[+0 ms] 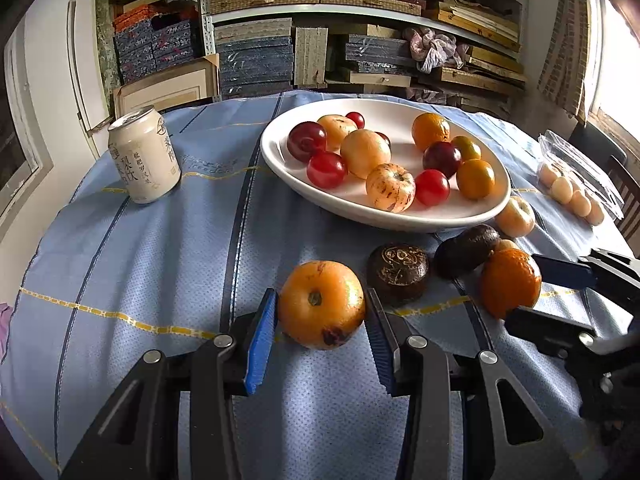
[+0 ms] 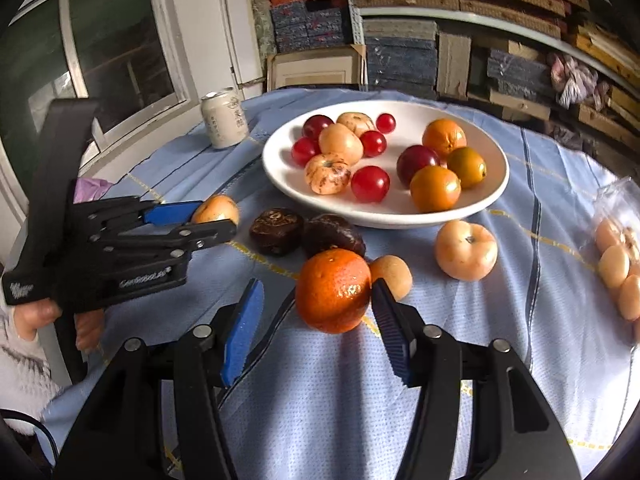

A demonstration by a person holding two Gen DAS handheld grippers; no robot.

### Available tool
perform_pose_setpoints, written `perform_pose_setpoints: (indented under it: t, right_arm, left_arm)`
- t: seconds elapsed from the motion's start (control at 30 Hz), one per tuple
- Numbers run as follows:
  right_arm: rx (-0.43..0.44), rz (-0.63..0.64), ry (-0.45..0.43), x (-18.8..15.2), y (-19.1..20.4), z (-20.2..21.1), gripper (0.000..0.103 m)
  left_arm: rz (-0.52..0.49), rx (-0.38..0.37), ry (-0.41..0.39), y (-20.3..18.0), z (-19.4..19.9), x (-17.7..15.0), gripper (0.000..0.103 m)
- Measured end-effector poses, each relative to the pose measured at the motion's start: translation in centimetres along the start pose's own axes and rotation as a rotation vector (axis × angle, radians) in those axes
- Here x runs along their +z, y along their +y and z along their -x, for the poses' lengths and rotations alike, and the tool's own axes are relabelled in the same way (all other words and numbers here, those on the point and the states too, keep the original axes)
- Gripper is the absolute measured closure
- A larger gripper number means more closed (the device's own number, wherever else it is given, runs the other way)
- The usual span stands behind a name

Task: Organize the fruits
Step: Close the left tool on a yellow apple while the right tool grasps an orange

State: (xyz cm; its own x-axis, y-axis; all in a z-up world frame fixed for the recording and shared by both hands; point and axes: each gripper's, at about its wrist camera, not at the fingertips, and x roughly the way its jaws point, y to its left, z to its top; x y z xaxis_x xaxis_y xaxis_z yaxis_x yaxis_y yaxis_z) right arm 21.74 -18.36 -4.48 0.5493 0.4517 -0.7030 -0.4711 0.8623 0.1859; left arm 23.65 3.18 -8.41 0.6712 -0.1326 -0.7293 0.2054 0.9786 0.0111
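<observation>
2 fruits sit between your jaws. Your left gripper (image 1: 320,320) has both pads against the yellow-orange fruit (image 1: 321,304), which rests on the blue cloth (image 1: 160,264) short of the white plate (image 1: 280,168). Your right gripper (image 2: 316,320) straddles the orange (image 2: 334,290): 1 pad touches it, while the other stands clear with a gap. Centre that gripper so both pads meet the fruit evenly, squeeze gently, lift straight up, and clear the 2 dark fruits (image 2: 308,232) before crossing the plate's rim.
</observation>
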Motion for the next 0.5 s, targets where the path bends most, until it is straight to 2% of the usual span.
perform_pose_setpoints:
  t: [0.1, 0.5]
  right_arm:
    - [0.010, -0.025, 0.033, 0.2, -0.5, -0.9, 0.061]
    - [0.063, -0.087, 0.017, -0.4, -1.7, -0.1, 0.062]
  left_arm:
    - [-0.003, 0.000, 0.000, -0.1, 0.0, 0.0, 0.059]
    - [0.020, -0.020, -0.016, 0.0, 0.3, -0.1, 0.059]
